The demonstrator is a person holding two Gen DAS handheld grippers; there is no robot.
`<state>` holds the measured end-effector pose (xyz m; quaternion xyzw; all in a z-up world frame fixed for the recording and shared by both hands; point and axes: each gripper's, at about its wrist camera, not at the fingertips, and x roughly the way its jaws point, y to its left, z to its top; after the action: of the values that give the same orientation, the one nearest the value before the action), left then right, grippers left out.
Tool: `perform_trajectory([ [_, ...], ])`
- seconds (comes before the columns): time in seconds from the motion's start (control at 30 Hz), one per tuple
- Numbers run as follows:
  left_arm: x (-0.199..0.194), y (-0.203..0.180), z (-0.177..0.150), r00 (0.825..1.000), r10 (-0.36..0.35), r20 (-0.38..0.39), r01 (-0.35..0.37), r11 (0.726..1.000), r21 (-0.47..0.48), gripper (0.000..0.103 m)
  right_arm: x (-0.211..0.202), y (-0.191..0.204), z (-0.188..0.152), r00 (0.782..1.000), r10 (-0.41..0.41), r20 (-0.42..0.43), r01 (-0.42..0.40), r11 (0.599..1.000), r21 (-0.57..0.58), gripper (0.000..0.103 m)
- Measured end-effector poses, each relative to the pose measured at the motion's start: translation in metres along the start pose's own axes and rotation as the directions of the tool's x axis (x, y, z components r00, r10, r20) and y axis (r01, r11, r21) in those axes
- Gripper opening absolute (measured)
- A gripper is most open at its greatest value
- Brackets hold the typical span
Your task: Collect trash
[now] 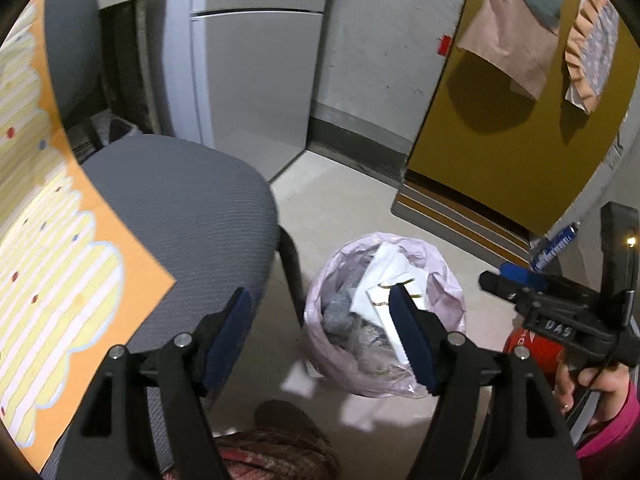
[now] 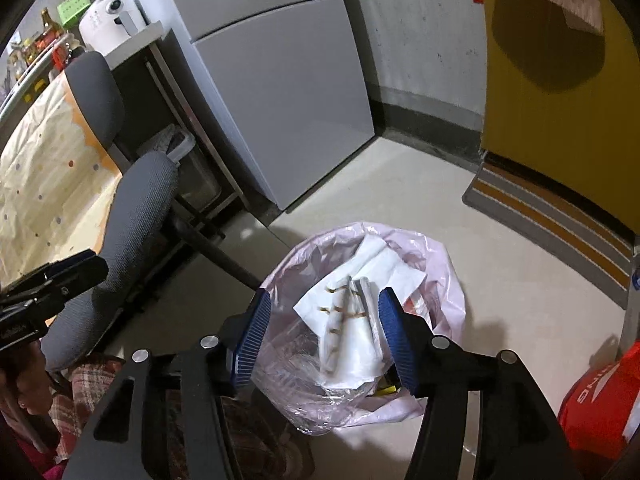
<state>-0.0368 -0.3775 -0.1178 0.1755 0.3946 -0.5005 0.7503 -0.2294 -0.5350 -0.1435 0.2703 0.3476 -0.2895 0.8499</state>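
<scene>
A pink translucent trash bag (image 1: 440, 280) (image 2: 442, 268) stands open on the pale floor, holding white paper with thin brown sticks (image 2: 352, 320) (image 1: 384, 272), grey wads and clear plastic. My left gripper (image 1: 320, 294) is open above and left of the bag, over the gap between chair and bag, with nothing between its blue pads. My right gripper (image 2: 324, 294) is open right over the bag's mouth; the white paper shows between its fingers, and neither pad touches it. In the left wrist view the right gripper (image 1: 500, 280) sits to the right, held by a hand in a pink sleeve.
A grey office chair (image 1: 180, 208) (image 2: 132, 216) stands just left of the bag. A table with an orange and yellow cloth (image 1: 48, 240) is further left. Behind are a grey fridge (image 2: 288, 92), a yellow door (image 1: 500, 128) and a striped mat (image 2: 552, 220). A red bag (image 2: 600, 404) lies right; a white scrap (image 1: 298, 380) is on the floor.
</scene>
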Motion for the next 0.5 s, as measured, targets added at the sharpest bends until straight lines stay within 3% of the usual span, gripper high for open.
perform_trajectory([
  [0.23,-0.034,0.014,-0.010,0.996,0.085,0.034,-0.083,0.995,-0.057,0.071,-0.035,0.036,0.010,0.998,0.067,0.013,-0.066,0.994,-0.082,0.063],
  [0.43,-0.080,0.030,-0.021,0.978,0.199,0.063,-0.189,0.972,-0.143,0.088,-0.070,0.079,0.012,0.990,0.144,-0.001,-0.141,0.970,-0.197,0.086],
  [0.5,-0.098,0.035,-0.026,0.970,0.233,0.076,-0.217,0.960,-0.175,0.095,-0.083,0.092,0.012,0.988,0.156,-0.001,-0.152,0.960,-0.234,0.088],
])
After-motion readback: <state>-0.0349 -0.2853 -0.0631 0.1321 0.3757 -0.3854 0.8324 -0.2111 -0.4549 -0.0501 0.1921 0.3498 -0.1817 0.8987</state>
